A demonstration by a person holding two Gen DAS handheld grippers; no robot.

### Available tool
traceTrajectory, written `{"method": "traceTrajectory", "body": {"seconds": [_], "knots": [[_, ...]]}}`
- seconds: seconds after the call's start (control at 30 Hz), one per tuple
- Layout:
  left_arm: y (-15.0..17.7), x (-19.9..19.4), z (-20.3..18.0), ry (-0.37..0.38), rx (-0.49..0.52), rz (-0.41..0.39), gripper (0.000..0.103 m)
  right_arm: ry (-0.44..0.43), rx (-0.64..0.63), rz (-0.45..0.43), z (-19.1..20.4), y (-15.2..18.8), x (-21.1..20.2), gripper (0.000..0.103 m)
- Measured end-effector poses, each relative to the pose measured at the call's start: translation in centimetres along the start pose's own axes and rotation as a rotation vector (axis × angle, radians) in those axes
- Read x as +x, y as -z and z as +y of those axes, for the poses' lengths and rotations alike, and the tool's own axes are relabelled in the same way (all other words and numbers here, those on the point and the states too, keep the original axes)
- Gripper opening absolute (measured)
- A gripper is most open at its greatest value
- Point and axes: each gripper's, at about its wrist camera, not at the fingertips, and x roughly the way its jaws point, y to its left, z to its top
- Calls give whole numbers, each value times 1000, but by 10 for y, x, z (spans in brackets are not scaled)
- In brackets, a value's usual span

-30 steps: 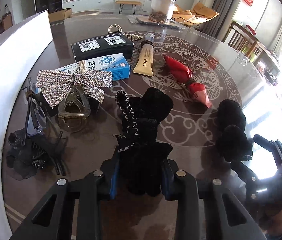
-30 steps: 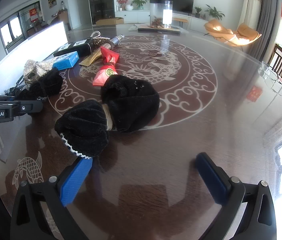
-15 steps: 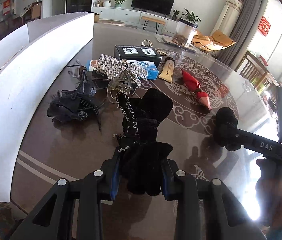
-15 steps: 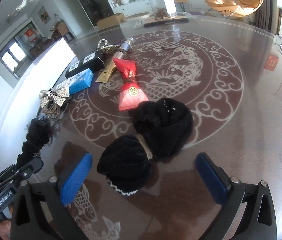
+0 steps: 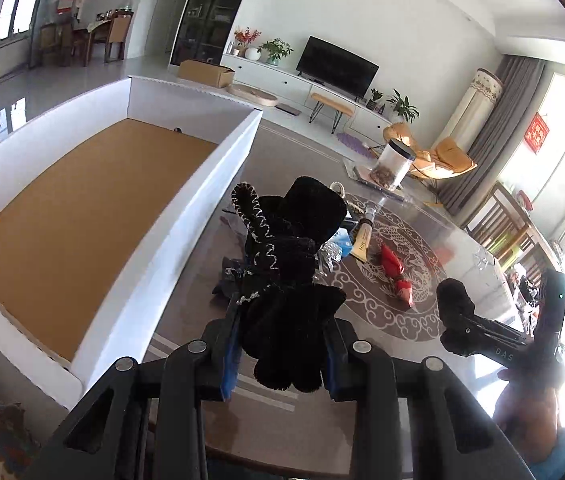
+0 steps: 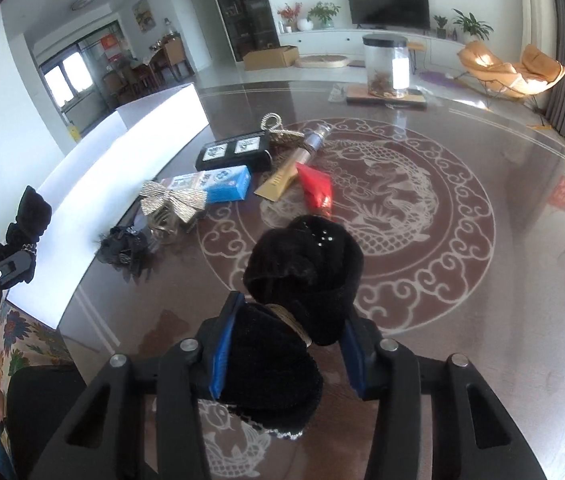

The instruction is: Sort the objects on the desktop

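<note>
Both tools are clamped on black velvet bows: left tool (image 5: pixel 280 354) should carry its black velvet bow with white stitching (image 5: pixel 282 280) over the white box wall (image 5: pixel 186 236) before releasing; right tool (image 6: pixel 282 354) holds its black velvet bow with gold knot (image 6: pixel 294 308) above the worktop (image 6: pixel 462 320).

Black bow (image 5: pixel 286 280) in left claw (image 5: pixel 280 354)

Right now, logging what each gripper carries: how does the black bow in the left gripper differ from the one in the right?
The left gripper's bow shows white zigzag stitching along its edges; the right gripper's bow has tiny sparkles and a tan wrapped centre. The left one stands upright near the white box; the right one hangs over the table. Both are black velvet, both clamped.
</note>
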Motion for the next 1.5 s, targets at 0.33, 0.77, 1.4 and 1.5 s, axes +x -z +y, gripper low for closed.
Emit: {"method": "traceTrajectory", "body": {"seconds": [0.33,0.77,1.4,1.5], "knots": [[-65,8,140,-291,-129,48,33,-307,-377,-85,249,-104,56,47],[-62,50,176,-536,-82,141,61,-70,-761,105,370,-82,188,93],[-67,10,145,-498,-107,-58,61,-146,-570,-211,300,-75,97,103],[-60,-21,96,-414,-32,-122,79,-132,-479,-240,254,-69,64,103]]}}
